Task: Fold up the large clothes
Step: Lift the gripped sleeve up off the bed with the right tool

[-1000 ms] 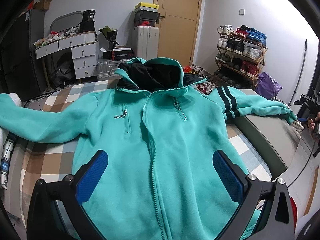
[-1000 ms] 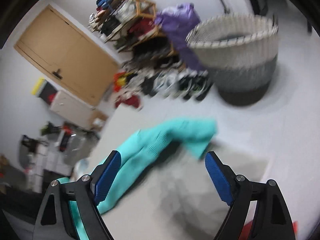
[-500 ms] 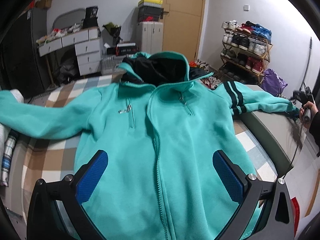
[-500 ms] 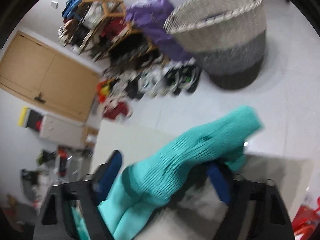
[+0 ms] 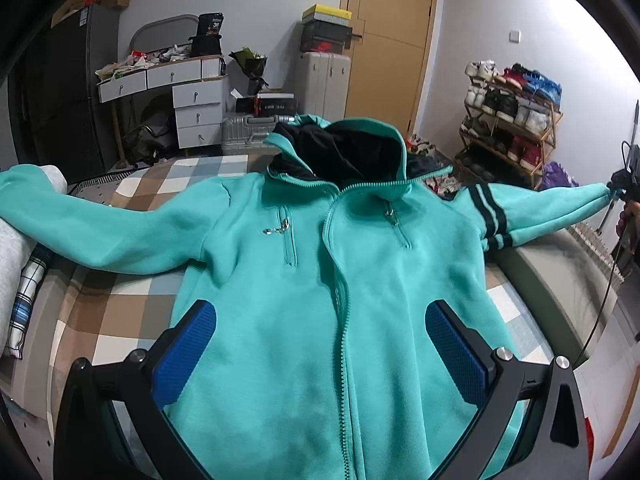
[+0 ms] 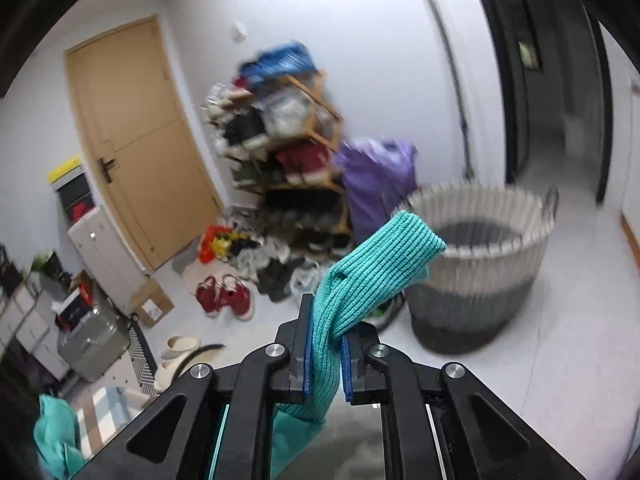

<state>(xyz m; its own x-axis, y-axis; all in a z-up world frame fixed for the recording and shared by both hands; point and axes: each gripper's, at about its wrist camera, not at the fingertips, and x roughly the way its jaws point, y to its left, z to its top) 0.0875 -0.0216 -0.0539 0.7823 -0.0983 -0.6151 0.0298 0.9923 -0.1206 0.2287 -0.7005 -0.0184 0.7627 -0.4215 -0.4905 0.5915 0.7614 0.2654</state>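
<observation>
**Right gripper clamped on sleeve cuff; hoodie lying spread on bed**

The teal hoodie (image 5: 360, 280) is lying face up and spread flat across the bed (image 5: 560, 280), which is covered with a checked brown, white and blue blanket (image 5: 120, 308). Its zipper (image 5: 340, 280) is running down the middle of the front, and its black-lined hood (image 5: 344, 152) is standing up at the far end. One sleeve is reaching out to the left edge of the left wrist view. The other sleeve, marked with two dark stripes (image 5: 490, 216), is stretching to the right and is lifted off the bed.

The right gripper (image 6: 326, 356) is gripping the ribbed cuff (image 6: 372, 272) of that striped sleeve. Its blue pads (image 6: 306, 356) are pressing on the knit from both sides, and the cuff end is sticking up and out beyond the fingertips. In the left wrist view the same gripper (image 5: 622, 190) is showing at the far right edge, at the tip of the raised sleeve, with part of a hand (image 5: 628, 220) below it.

The left gripper (image 5: 320, 344) is hovering over the lower front of the hoodie. Its jaws are standing wide apart, released, with nothing clamped between the blue pads (image 5: 184, 356).

Beyond the bed, a shoe rack (image 6: 280, 140), a purple bag (image 6: 376, 184) and a woven laundry basket (image 6: 480, 264) are standing on the floor near a wooden door (image 6: 136, 140). The right wrist view is blurred in its background.
</observation>
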